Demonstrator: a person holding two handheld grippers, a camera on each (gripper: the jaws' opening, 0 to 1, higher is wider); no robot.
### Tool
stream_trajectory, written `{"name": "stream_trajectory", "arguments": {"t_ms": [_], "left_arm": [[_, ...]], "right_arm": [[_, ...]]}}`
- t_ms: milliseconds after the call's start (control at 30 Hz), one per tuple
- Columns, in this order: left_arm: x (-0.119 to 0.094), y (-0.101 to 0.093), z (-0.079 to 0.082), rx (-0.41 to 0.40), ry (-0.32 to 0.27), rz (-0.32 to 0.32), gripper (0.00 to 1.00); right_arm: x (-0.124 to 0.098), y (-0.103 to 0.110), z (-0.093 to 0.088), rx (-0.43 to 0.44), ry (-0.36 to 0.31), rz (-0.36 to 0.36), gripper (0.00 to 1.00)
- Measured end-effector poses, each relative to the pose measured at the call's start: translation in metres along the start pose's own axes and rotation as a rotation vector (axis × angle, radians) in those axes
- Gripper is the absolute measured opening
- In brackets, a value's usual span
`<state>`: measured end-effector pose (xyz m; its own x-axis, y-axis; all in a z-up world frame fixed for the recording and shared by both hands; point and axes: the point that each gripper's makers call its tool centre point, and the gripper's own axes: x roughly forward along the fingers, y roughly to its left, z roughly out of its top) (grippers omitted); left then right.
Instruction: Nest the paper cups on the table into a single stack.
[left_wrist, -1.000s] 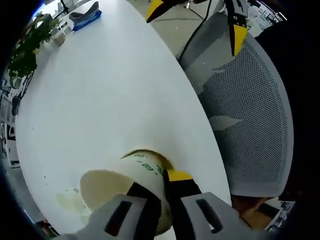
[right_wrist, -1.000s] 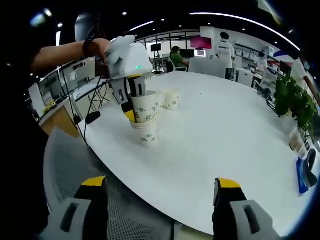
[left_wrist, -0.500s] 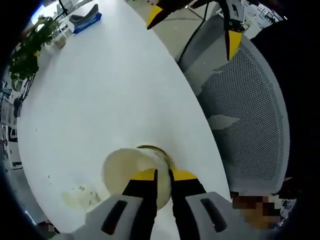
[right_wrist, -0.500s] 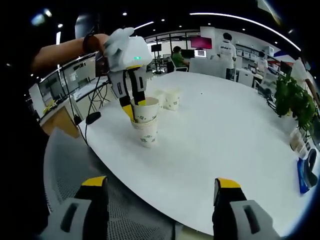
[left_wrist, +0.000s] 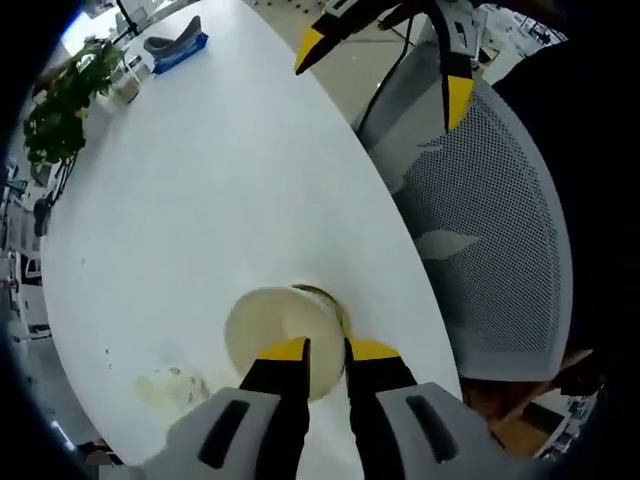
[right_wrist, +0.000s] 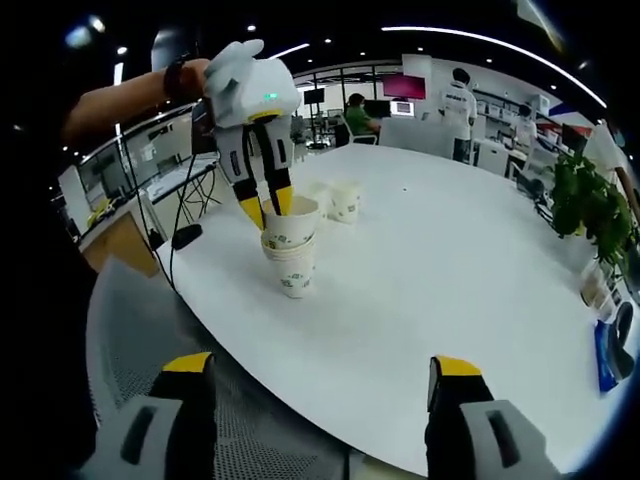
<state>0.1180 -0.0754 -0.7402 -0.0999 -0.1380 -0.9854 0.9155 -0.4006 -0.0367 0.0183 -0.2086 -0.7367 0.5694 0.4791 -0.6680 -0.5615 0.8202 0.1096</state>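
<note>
Two white paper cups with green print stand nested as a short stack (right_wrist: 290, 250) near the table's edge. My left gripper (right_wrist: 266, 207) comes down on the top cup from above. In the left gripper view that top cup (left_wrist: 275, 325) shows as an open mouth, and my left gripper (left_wrist: 330, 352) is shut on its rim, one yellow tip inside and one outside. Two more cups (right_wrist: 340, 200) stand just behind the stack. My right gripper (right_wrist: 322, 395) hangs wide open over a chair, apart from the cups; it also enters the left gripper view as the right gripper (left_wrist: 385, 65).
A grey mesh chair (left_wrist: 500, 230) stands against the white table's edge (right_wrist: 330, 420). A potted plant (right_wrist: 590, 210) and a blue tray (right_wrist: 612, 350) sit at the far end. A faint stain (left_wrist: 170, 382) marks the table next to the stack. People stand at the back.
My left gripper has lowered its cup from a tilt into the cup on the table, and it now sits upright and deeper in it. My right gripper has held still.
</note>
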Motion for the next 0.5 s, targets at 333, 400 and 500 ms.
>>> {"name": "stream_trajectory", "arguments": {"t_ms": [333,400,500], "left_arm": [[-0.010,0.000,0.000,-0.001,-0.006,0.014,0.13],[-0.011,-0.002,0.000,0.004,-0.003,0.014,0.14],[-0.015,-0.004,0.001,0.010,-0.007,0.013,0.15]], "right_arm": [[0.002,0.001,0.001,-0.006,0.004,0.008,0.88],[0.002,0.001,0.001,-0.006,0.003,0.008,0.88],[0.003,0.000,0.001,-0.005,0.000,0.006,0.88]]}}
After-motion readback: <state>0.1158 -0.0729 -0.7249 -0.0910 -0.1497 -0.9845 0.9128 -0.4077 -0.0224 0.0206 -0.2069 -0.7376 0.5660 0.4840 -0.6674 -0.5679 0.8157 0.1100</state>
